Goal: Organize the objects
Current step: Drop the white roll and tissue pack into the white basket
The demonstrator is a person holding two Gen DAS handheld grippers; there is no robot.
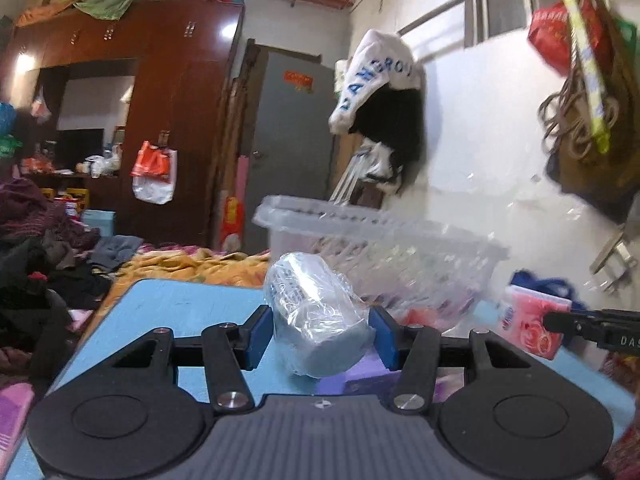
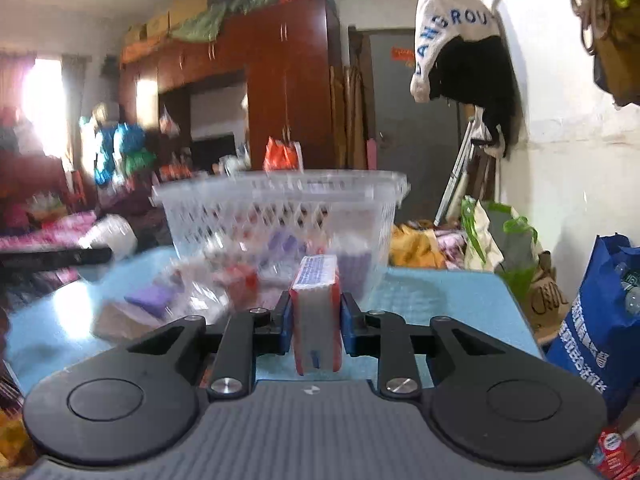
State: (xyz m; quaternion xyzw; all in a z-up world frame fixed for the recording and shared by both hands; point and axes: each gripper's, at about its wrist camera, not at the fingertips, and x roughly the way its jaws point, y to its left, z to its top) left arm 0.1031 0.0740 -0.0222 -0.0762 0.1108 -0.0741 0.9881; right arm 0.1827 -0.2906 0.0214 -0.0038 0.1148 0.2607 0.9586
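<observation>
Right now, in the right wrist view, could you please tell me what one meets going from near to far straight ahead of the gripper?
Right gripper, shut on the red and white packet → blue table → clear plastic basket → brown wardrobe.

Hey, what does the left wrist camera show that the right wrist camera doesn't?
Only the left wrist view: the left gripper shut on a plastic-wrapped roll, and a red bag hanging on the wall.
Only the right wrist view: the right gripper shut on a red-edged pack, and a blue shopping bag.
Both: the clear basket, blue table, wardrobe and white garment.
</observation>
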